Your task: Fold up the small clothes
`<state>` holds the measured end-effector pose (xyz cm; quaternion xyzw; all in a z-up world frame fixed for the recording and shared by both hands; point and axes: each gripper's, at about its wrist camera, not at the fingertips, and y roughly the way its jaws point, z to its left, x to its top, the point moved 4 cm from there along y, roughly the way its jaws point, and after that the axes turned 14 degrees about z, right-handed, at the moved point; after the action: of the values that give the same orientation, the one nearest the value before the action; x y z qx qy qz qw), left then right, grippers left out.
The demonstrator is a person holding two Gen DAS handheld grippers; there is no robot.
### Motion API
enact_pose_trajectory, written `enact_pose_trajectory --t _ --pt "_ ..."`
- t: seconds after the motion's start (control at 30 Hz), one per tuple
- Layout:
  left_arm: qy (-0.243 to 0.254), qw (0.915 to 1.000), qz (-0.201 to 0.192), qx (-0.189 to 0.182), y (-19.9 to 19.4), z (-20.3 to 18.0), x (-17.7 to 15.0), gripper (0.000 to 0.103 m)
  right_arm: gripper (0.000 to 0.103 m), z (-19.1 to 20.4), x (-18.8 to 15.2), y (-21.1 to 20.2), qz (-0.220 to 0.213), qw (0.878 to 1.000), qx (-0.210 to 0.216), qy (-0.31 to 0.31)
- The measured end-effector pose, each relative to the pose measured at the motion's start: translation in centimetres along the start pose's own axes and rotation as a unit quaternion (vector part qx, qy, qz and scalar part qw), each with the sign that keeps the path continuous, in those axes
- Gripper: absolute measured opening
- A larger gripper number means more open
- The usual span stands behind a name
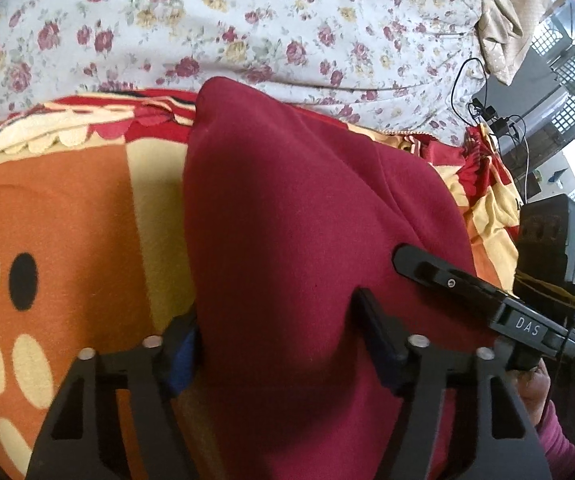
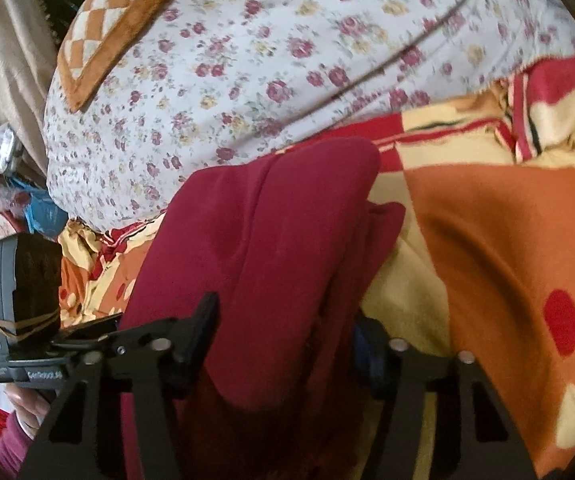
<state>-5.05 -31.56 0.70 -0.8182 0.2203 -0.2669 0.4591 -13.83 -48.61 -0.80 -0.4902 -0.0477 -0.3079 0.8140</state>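
You had the dark red fleece garment (image 1: 287,216) lying in a thick folded bundle on the orange, cream and red patterned blanket (image 1: 67,216), filling the centre of both wrist views, with the white bedsheet printed with small roses (image 1: 247,20) beyond it across the top. Its long axis ran from the bottom of each frame up toward the sheet, straight ahead along both pairs of fingers, so the cloth lay directly in front of and between them rather than off to a side. Your left gripper (image 1: 279,344) stood partly closed, about halfway, with the near edge of the garment bulging up between its fingers; the blue-lined pads looked to be pressing the cloth on both sides, so I judged it gripped. Your right gripper (image 2: 287,344) was likewise about half closed around the bunched near end of the same garment, apparently pinching it. In the left wrist view the right gripper showed at lower right, just beside the left one, so both hands were equally near, side by side at the near edge. Both pointed steeply down at the bed. The coming lift or fold likely turned on carrying that near edge up-frame along the long axis.
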Motion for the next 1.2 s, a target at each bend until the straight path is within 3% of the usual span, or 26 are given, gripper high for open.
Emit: enact_pose_trajectory --t 0.07,0.23,1.2 --pt "0.002 0.9999 -0.010 0.006 -0.9 -0.2 -0.2 0.040 0.053 0.7 0.0 -0.6 -0.003 1.000 -0.008 -0.009" --pt "0.008 0.9996 -0.023 0.012 -2.8 -1.0 -1.3 0.035 0.048 2.6 -0.1 -2.4 -0.016 1.000 0.014 -0.014" --pt "-0.050 0.9964 -0.051 0.044 -9.5 1.7 -12.7 0.034 0.048 10.9 -7.3 -1.2 0.058 0.994 0.074 -0.052"
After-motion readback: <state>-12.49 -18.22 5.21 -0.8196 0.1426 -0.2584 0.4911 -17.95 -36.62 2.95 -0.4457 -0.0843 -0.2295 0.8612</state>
